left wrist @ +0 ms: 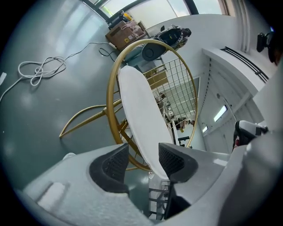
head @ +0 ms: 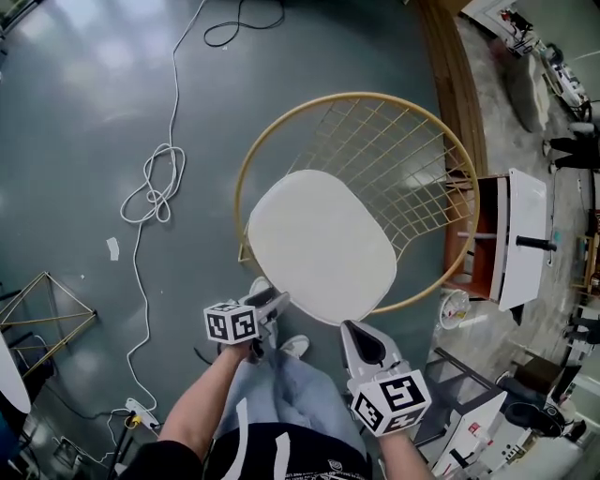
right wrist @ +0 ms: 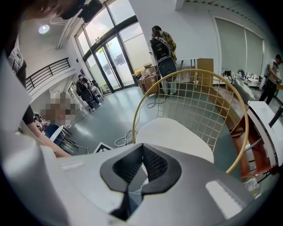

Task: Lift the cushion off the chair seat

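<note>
A white oval cushion (head: pixel 319 244) lies on the seat of a gold wire chair (head: pixel 356 96). My left gripper (head: pixel 277 302) is at the cushion's near left edge. In the left gripper view the jaws stand open (left wrist: pixel 142 161), and the cushion's thin edge (left wrist: pixel 137 106) runs down between them, close to the right pad (left wrist: pixel 170 161). My right gripper (head: pixel 354 330) hovers just short of the cushion's near edge. In the right gripper view its jaws (right wrist: pixel 141 148) meet at the tips with nothing between them, and the cushion (right wrist: pixel 177 132) and chair rim (right wrist: pixel 239 110) lie beyond.
A white cable (head: pixel 155 187) and a black cable (head: pixel 244 28) trail over the grey floor to the left. A gold wire frame (head: pixel 37 314) lies at far left. A white desk (head: pixel 520 234) stands right of the chair. People (right wrist: pixel 161 48) stand by the glass doors.
</note>
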The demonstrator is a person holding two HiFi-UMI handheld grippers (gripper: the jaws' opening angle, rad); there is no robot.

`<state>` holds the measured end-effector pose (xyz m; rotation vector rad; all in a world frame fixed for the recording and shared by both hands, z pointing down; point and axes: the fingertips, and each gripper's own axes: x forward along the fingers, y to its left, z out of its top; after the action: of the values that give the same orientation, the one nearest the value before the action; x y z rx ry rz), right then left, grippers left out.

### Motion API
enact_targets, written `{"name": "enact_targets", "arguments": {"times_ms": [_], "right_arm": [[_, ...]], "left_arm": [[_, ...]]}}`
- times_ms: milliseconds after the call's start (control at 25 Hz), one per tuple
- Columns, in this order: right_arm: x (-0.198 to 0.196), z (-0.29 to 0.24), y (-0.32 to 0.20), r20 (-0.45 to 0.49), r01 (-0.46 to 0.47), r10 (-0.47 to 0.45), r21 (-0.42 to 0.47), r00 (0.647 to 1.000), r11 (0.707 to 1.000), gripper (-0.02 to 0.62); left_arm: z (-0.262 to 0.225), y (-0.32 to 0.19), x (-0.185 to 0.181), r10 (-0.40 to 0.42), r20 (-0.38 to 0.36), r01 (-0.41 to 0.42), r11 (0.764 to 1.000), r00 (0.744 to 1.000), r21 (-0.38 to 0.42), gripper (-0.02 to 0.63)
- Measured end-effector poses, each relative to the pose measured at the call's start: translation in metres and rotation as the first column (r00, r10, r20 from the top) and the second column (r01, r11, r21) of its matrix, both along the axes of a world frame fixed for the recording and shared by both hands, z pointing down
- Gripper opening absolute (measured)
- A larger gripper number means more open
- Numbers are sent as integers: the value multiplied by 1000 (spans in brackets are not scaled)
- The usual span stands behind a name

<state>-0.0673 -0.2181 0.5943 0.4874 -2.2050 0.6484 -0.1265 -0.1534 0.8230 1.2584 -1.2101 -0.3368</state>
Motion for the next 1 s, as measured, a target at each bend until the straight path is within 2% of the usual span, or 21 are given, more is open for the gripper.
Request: {"name": "enact_targets", "arguments": {"times_ms": [240, 360, 480, 560, 880, 1000], "right_arm": [[7, 4, 3, -23, -3, 3, -12, 1000, 1000, -6], [8, 5, 4, -28, -10, 9, -12, 1000, 1000, -6], [11, 6, 4, -37, -23, 23, -11, 999, 1000, -7], [13, 6, 5, -37, -35, 34, -12, 999, 999, -6], [18, -6, 2, -29, -67, 67, -3, 997, 998, -6], [13, -9, -9, -4, -102, 102, 32, 995, 994, -6]], "left_arm": [[7, -21, 3, 17, -53, -14, 999, 998, 48, 217], [10, -28, 1, -4, -95, 10, 998, 995, 59, 212], [4, -35, -2, -39, -167, 54, 995, 985, 87, 80], [-5, -35, 0, -47, -207, 71, 992, 977, 106, 57], [-56, -36, 8, -51, -249, 94, 982, 967, 162, 40], [-76, -52, -2, -22, -238, 74, 975, 971, 209, 37]]}}
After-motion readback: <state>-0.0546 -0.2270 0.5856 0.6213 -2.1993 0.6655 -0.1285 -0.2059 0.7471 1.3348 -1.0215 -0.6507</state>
